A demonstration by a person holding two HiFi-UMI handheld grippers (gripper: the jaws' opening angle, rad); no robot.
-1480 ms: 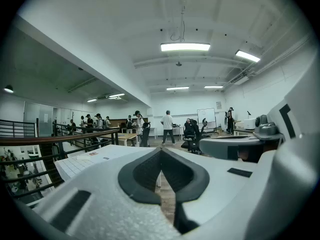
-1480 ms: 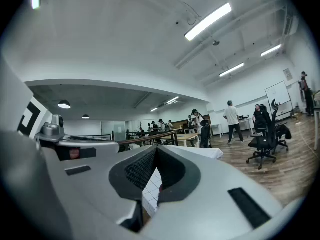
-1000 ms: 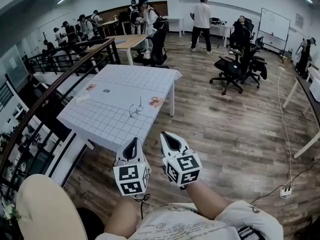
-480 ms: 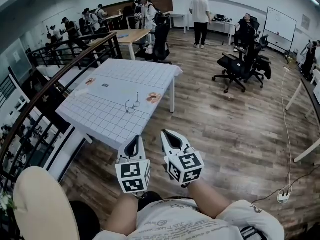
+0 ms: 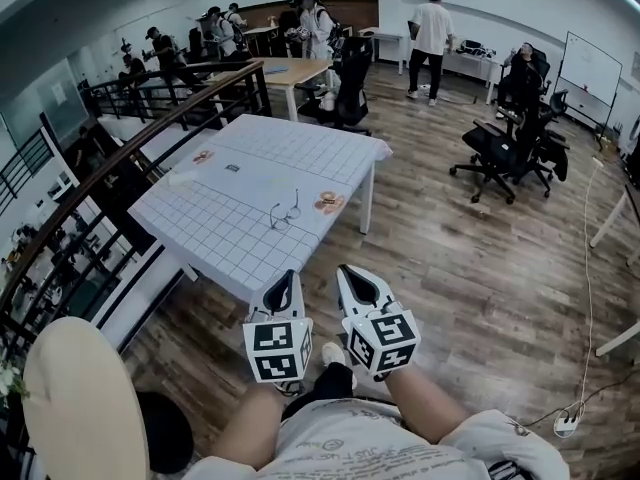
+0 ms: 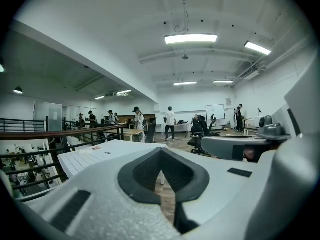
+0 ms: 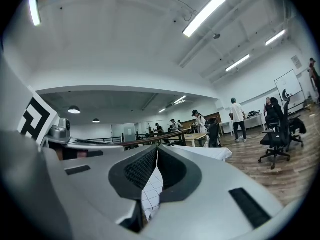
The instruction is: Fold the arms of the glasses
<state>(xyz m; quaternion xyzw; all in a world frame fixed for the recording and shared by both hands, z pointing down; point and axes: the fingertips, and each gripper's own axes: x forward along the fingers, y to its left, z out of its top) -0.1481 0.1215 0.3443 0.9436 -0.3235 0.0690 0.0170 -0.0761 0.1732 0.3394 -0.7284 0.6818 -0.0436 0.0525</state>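
Glasses (image 5: 285, 213) shown only in head view, laid on gridded table (image 5: 215, 236), left gripper (image 5: 285, 280) and right gripper (image 5: 350, 274) clenched empty, plank floor (image 5: 470, 258).

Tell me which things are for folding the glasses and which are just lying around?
For the job:
- glasses, lying on the table
- left gripper and right gripper, both shut and empty

Just lying about:
- orange thing beside the glasses
- dark card
- office chairs
- whiteboard
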